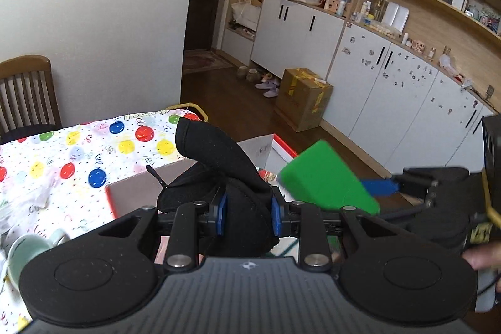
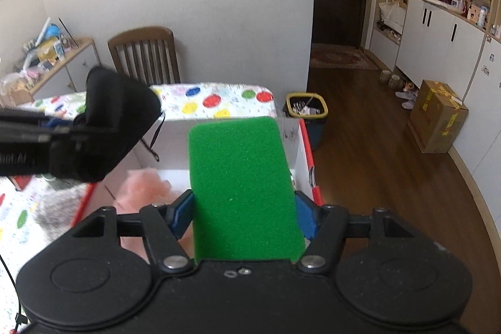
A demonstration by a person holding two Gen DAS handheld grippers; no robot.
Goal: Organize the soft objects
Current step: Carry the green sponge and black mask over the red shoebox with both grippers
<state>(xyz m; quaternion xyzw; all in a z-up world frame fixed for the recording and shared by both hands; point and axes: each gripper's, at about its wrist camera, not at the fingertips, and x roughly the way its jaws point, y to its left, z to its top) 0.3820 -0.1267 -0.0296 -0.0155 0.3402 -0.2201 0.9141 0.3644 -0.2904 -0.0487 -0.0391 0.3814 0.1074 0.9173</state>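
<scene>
My left gripper [image 1: 249, 216] is shut on a black soft pouch [image 1: 216, 165] with a small strap, held above a white box with red edges [image 1: 283, 147]. My right gripper [image 2: 242, 215] is shut on a green sponge [image 2: 241, 187], held upright above the same box [image 2: 305, 143]. In the left wrist view the green sponge [image 1: 325, 180] and the right gripper [image 1: 380, 187] show at the right. In the right wrist view the black pouch [image 2: 116, 118] and the left gripper show at the left. A pink fluffy thing [image 2: 144, 190] lies inside the box. A grey furry thing [image 2: 58, 212] lies by its left edge.
The table has a balloon-print cloth [image 1: 78, 152]. A pale green cup [image 1: 31, 249] stands at its left edge. A wooden chair [image 2: 144, 55] is behind the table. A yellow-rimmed bin [image 2: 307, 111] stands on the floor beside it. A cardboard box [image 2: 438, 118] sits by the white cabinets.
</scene>
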